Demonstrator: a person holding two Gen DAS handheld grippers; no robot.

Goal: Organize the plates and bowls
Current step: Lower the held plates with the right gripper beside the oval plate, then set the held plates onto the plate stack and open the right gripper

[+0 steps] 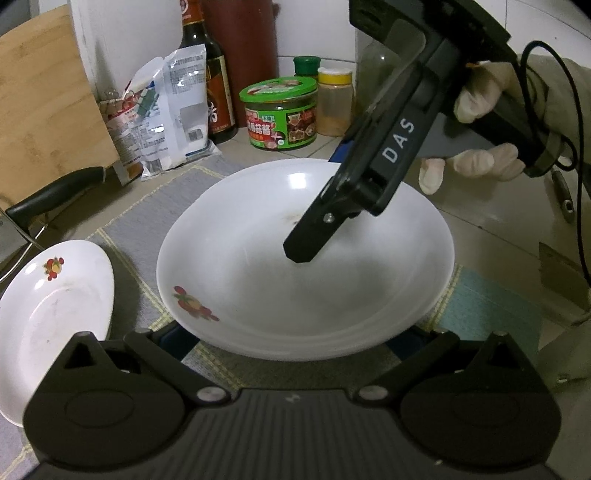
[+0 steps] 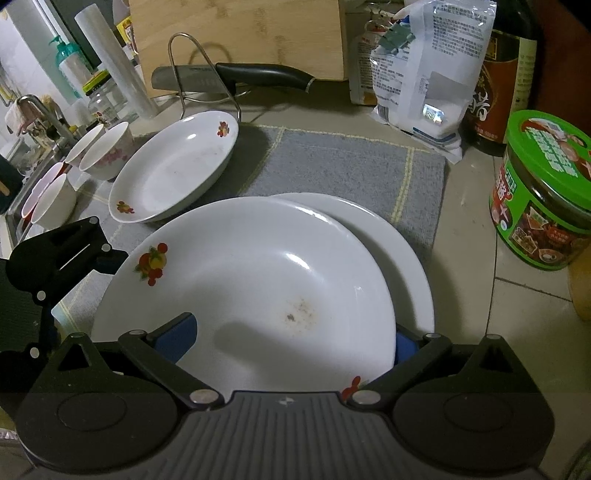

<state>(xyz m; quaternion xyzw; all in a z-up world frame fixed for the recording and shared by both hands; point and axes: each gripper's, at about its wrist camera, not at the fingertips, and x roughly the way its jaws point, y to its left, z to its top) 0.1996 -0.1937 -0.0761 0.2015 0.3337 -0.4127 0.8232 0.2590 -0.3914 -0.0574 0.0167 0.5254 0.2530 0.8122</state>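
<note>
Three white plates show in the right wrist view — a fruit-printed plate (image 2: 251, 280) stacked on a plain one (image 2: 406, 251) on the grey mat (image 2: 332, 162), and a third plate (image 2: 173, 166) at the mat's left edge. Left of that mat stand four small bowls (image 2: 107, 149). Behind it lie one knife (image 2: 236, 75), one cutting board (image 2: 236, 33), one white bag (image 2: 428, 74) and one dark bottle (image 2: 506, 74). Right of the mat sits one green tin (image 2: 543, 192) — two spice jars (image 1: 334, 101) beside it.

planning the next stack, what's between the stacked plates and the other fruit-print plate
Only bare grey mat separates the stacked plates from the other fruit-print plate, clearest in the right wrist view.
</note>
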